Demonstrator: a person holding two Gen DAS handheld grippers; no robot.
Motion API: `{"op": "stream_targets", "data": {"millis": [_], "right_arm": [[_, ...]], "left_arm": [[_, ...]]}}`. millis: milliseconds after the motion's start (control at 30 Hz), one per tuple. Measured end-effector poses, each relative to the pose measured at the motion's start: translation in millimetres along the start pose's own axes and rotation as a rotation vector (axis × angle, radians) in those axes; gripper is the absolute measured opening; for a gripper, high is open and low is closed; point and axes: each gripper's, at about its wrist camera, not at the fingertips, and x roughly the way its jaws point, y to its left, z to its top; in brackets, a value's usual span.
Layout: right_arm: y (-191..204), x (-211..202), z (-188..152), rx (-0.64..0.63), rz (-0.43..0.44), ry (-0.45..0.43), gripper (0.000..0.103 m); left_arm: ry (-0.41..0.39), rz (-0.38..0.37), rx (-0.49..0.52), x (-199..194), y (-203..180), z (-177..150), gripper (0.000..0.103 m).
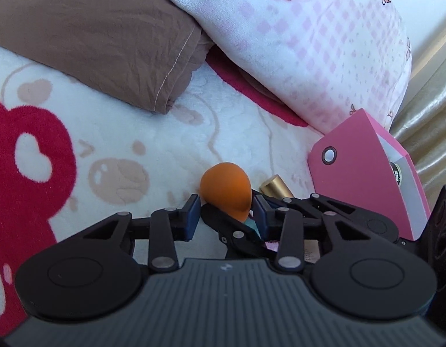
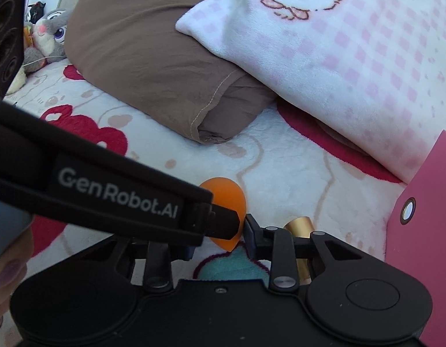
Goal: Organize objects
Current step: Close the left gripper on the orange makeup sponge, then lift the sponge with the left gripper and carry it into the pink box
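Patterned blanket [image 1: 171, 133], brown pillow [image 1: 107, 34], pink box [image 1: 364, 179]

Orange egg-shaped sponge [image 2: 226, 202]: lower part hidden behind black gripper fingers. Gold metallic cylinder [image 2: 299, 227]: mostly covered. Pink cardboard box [image 2: 419, 240]: cropped at right edge.

Black linkage claws [image 1: 227, 214], blue pads, silver rivets, perhaps purple-painted nails.
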Motion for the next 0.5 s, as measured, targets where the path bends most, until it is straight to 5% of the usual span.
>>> {"op": "stream_targets", "data": {"millis": [500], "right_arm": [[4, -20, -14, 0.078, 0.051, 0.044, 0.036]], "left_arm": [[0.088, -0.023, -0.022, -5, -1, -6, 0.038]]}}
